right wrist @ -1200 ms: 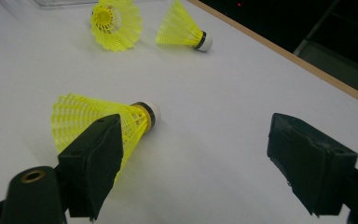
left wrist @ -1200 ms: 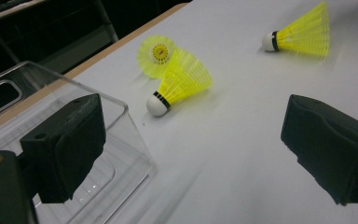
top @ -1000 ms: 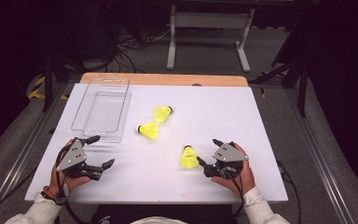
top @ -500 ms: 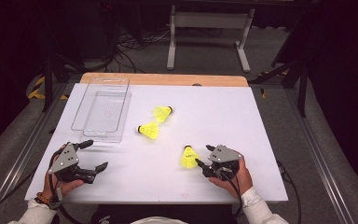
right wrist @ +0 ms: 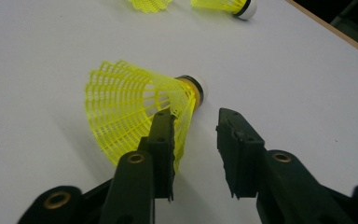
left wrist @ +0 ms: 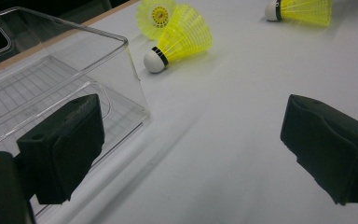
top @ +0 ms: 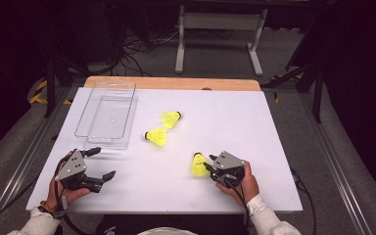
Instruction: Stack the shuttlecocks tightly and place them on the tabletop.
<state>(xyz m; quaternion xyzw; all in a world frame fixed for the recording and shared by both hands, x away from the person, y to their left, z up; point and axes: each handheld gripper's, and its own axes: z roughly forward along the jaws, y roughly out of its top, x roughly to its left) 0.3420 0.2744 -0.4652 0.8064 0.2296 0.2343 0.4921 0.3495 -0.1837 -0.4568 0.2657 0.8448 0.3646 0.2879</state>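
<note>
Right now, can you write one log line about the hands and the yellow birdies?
right gripper: jaws just closing, nearest shuttlecock beside them, ungripped | left gripper: open, by clear box | other shuttlecocks: two, on table

We hold a gripper in each hand, forearms coming in from the near edge in pale sleeves. Our left gripper sits low over the near left of the table, its jaws spread wide, nothing between them (the left gripper view shows the two black pads far apart). Our left hand wraps its body from below. Our right gripper has just been closing its jaws; a narrow gap remains between them. Our right hand cups it from behind
</note>
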